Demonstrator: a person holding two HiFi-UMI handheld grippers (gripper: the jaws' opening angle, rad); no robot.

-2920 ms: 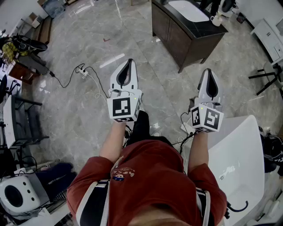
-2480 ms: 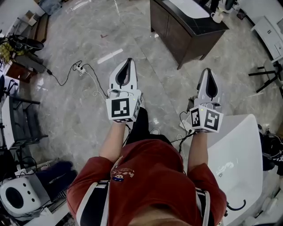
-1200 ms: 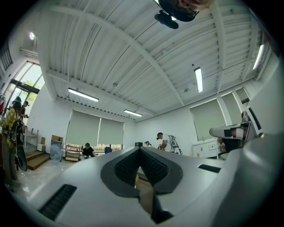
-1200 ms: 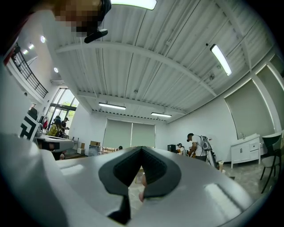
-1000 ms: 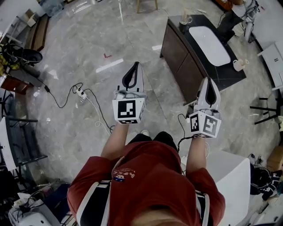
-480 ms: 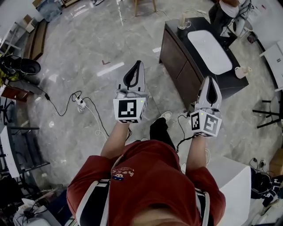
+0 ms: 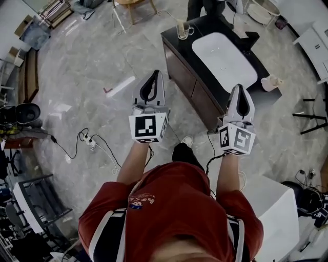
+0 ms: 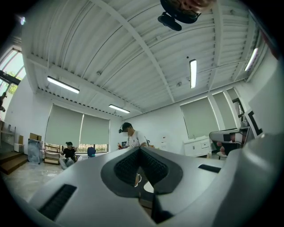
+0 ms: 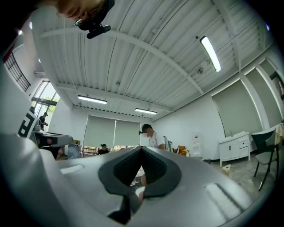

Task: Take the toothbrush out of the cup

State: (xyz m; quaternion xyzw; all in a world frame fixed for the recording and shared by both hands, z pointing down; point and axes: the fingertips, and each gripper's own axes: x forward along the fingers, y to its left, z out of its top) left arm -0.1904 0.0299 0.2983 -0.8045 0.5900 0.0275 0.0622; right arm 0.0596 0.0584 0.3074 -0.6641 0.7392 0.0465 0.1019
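A dark vanity cabinet (image 7: 197,87) with a white basin (image 7: 223,53) stands just ahead of me. On its far left corner sits a clear cup (image 7: 183,30) with something thin standing in it; I cannot make out a toothbrush. A pale mug (image 7: 269,82) rests on its right end. My left gripper (image 7: 154,73) is shut and empty, held out over the floor beside the cabinet's front. Over the cabinet's near corner my right gripper (image 7: 240,87) is also shut and empty. In the left gripper view the jaws (image 8: 140,149) meet, and a small cup (image 8: 138,178) shows beyond them. The right gripper (image 9: 142,149) shows its jaws together too.
A person (image 7: 204,7) stands at the cabinet's far side. A power strip with a cable (image 7: 84,143) lies on the marble floor at left. A white tub (image 7: 274,204) is at lower right, a black stand (image 7: 310,110) at right, and a wooden stool (image 7: 137,6) at top.
I have walked towards the vanity: it has come from the upper right to just under both grippers. Both grippers travelled forward with me and stayed shut.
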